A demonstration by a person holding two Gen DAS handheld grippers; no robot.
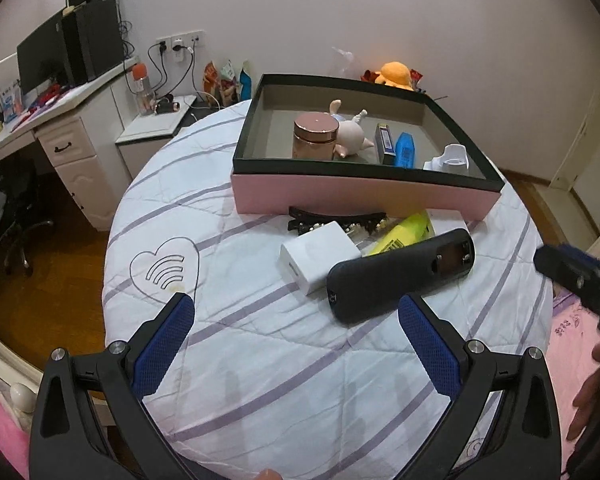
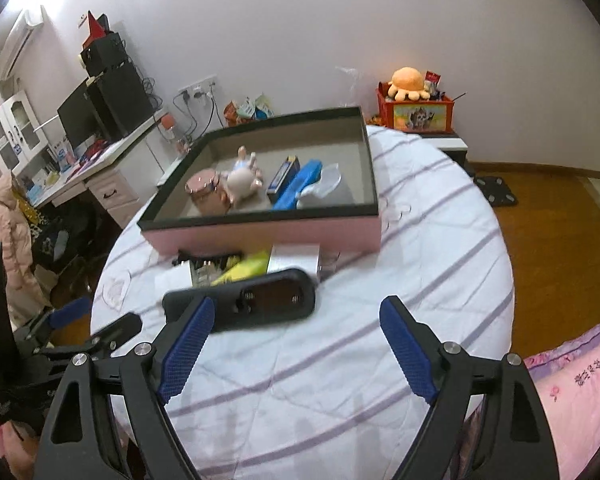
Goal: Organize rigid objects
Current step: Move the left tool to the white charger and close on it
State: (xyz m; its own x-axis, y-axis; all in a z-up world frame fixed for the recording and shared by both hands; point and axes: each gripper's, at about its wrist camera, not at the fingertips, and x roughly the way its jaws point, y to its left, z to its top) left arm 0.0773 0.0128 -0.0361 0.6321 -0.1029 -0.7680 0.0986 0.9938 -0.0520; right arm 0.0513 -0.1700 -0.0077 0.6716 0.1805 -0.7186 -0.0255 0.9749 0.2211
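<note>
Ahead of both sets of fingers: black remote [image 1: 400, 276] on the bedsheet [image 1: 260, 360], short of the box [image 1: 364, 196] | left gripper [image 1: 296, 334] wide open, empty | right gripper [image 2: 296, 344] wide open, empty, seemingly lining up to grab the remote | charger [image 1: 318, 256] and yellow tube [image 1: 404, 234] waiting beyond.

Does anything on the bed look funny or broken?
Yes. The black remote lies face down with its battery cover off, so the battery slot is open and looks empty. In the pink box, the little pig toy has tipped over beside the pink jar.
</note>
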